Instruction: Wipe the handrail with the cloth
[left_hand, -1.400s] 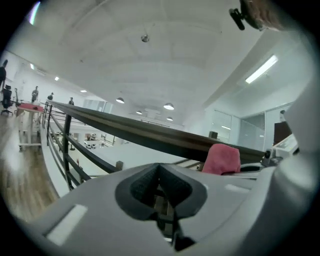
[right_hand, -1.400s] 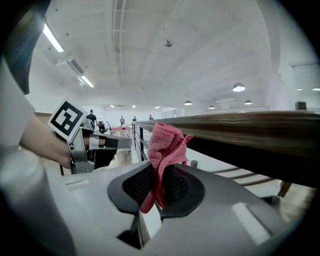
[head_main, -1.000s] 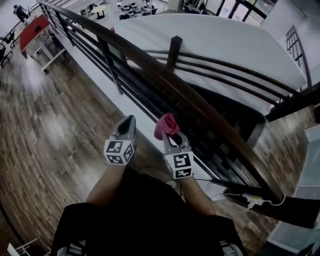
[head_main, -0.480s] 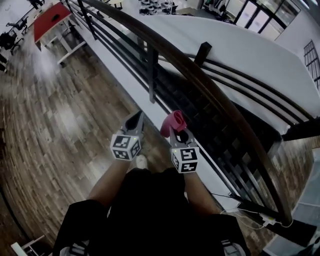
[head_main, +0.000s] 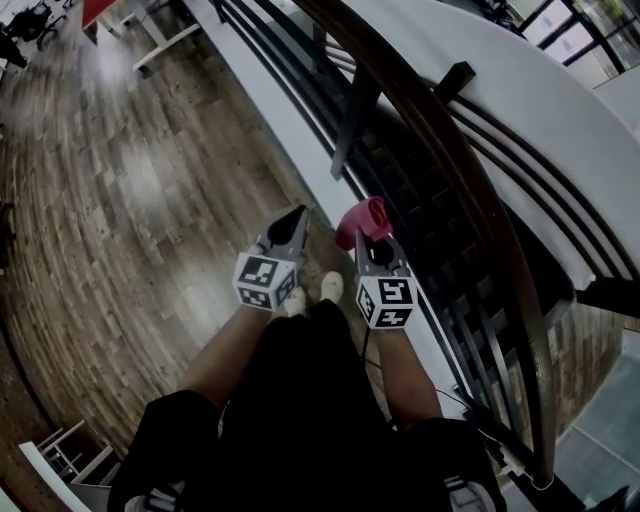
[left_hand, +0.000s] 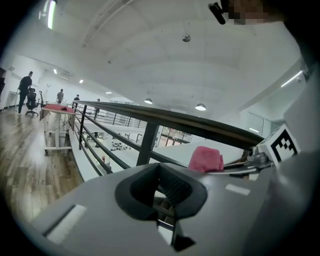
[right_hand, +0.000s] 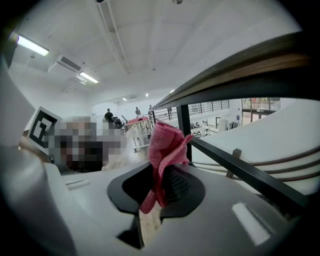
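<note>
Grippers are hanging side by side in front of the person's dark clothing, marker cubes toward the body. The right gripper (right_hand: 162, 186) is pinching a pink cloth (right_hand: 167, 144) between its pads, and the bunched fabric is sticking up past the tips while a thin tail is dangling below them. The left gripper (left_hand: 161, 186) is pressing its jaws together on nothing. In the head view the cloth (head_main: 363, 220) is sitting close beside the black railing bars and apart from the dark brown handrail (head_main: 432, 98), which is curving past above and to the right. A black post (head_main: 350, 120) is running down to a white ledge (head_main: 285, 115) along the edge of the wooden plank floor (head_main: 130, 200), where pale shoes (head_main: 328, 287) are showing beneath the grippers. Beyond the railing a white curved wall (head_main: 545, 95) is dropping toward a lower level. Farther along the walkway a red table (left_hand: 57, 108) is standing under white ceiling lights, with people (left_hand: 24, 90) near it.
</note>
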